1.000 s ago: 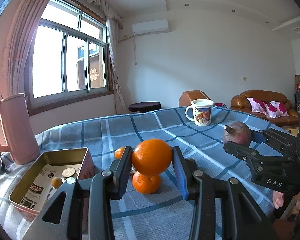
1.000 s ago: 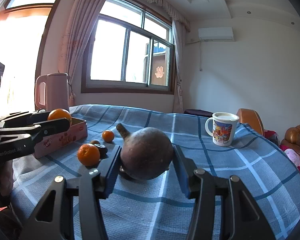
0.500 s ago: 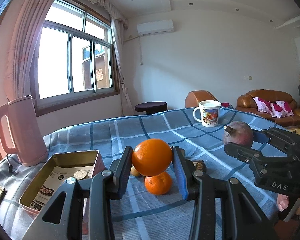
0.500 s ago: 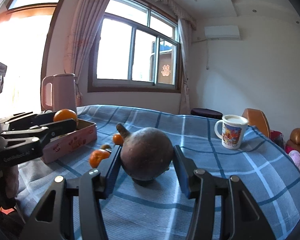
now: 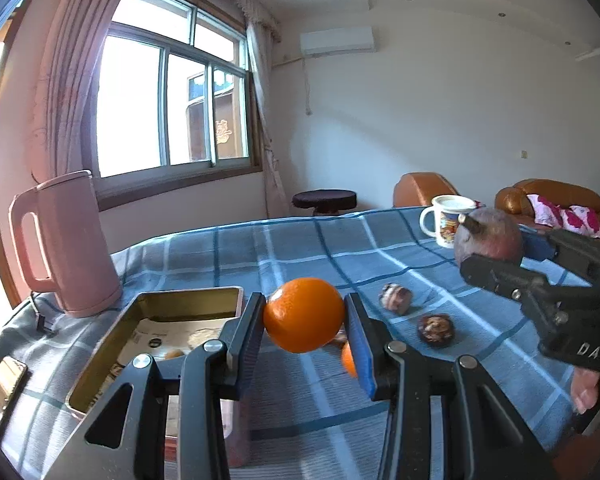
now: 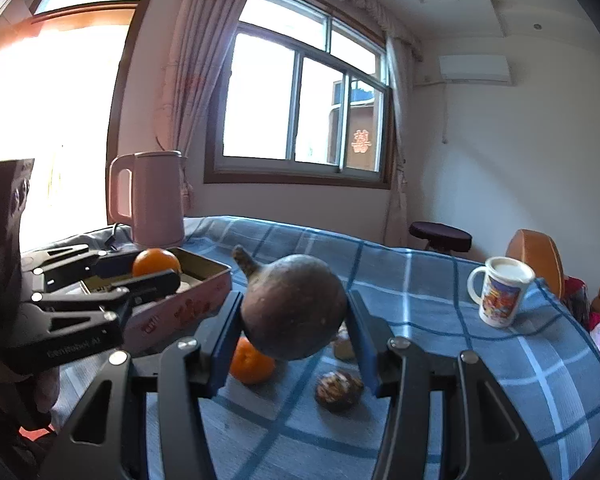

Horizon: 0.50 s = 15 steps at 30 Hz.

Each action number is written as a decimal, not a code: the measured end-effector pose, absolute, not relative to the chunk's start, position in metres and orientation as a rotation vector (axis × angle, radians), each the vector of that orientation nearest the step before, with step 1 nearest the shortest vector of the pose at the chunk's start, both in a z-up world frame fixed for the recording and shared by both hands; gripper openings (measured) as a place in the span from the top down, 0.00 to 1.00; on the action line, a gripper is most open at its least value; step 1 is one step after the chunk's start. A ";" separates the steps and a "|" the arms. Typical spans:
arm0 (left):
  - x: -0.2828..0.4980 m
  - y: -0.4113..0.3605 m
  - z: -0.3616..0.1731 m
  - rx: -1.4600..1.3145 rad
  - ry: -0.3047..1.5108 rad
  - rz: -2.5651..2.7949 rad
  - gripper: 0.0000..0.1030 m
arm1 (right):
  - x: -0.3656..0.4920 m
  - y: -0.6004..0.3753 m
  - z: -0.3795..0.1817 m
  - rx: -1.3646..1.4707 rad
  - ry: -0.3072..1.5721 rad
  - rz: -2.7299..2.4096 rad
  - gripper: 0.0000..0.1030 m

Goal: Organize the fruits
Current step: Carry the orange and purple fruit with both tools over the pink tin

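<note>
My left gripper [image 5: 303,315] is shut on an orange [image 5: 304,314] and holds it in the air beside the right rim of an open metal tin [image 5: 162,304]. My right gripper [image 6: 294,308] is shut on a brown-purple round fruit with a stem [image 6: 294,306], lifted above the blue checked cloth. The same fruit [image 5: 488,236] shows at the right of the left wrist view, in the right gripper [image 5: 500,258]. A second orange [image 6: 252,364] lies on the cloth below it, partly hidden. The left gripper [image 6: 156,268] with its orange [image 6: 156,262] hangs over the tin [image 6: 204,280].
A pink kettle [image 5: 62,244] stands behind the tin. A printed mug [image 5: 446,220] is at the far right of the table [image 5: 300,248]. Two small brown nut-like things [image 5: 396,298] [image 5: 436,330] lie on the cloth. A phone [image 5: 2,380] lies at the left edge.
Both grippers rose and swung left with their fruits. The tin came closer to the left gripper. The loose orange slid under the jaws, and the small brown things came into view.
</note>
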<state>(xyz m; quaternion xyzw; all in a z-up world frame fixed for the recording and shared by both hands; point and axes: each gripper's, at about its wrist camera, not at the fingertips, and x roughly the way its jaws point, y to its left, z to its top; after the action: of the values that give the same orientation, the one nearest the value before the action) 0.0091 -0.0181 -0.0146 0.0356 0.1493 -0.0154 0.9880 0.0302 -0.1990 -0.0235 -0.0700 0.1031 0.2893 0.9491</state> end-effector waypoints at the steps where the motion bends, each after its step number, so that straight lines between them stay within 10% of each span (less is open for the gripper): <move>1: 0.010 -0.014 -0.014 0.072 0.304 -0.019 0.59 | 0.032 -0.195 -0.021 -0.145 0.212 0.599 0.48; 15: 0.020 0.039 -0.015 0.045 0.366 0.100 0.59 | 0.053 -0.135 -0.007 -0.217 0.256 0.687 0.48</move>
<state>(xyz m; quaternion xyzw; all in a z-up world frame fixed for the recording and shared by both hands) 0.0203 0.0389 -0.0149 0.0222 0.1817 0.0497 0.9818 0.0526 -0.1349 -0.0068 -0.1059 0.1247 0.3350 0.9279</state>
